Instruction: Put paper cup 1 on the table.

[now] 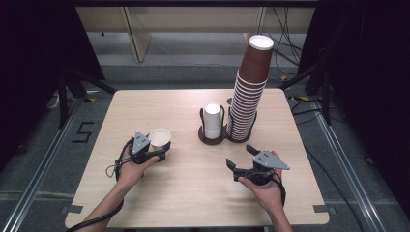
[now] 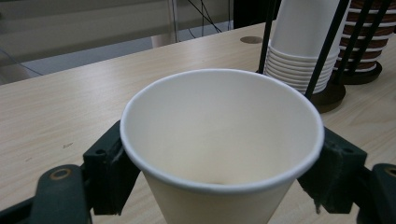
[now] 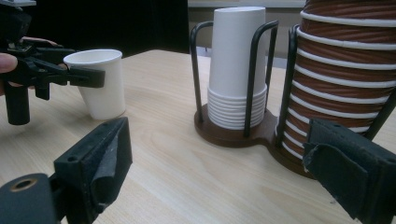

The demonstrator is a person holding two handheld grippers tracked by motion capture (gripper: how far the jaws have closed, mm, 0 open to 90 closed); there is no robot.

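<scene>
White paper cup (image 1: 159, 138) is sitting upright on the bench (image 1: 193, 193) between my left tool's (image 1: 153, 150) pads, lightly gripped for steadiness, while my right tool (image 1: 240, 162) is idling wide open, empty.

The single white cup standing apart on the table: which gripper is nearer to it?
Left. The left gripper has the white cup between its jaws; the right gripper hovers apart, across the table.
</scene>
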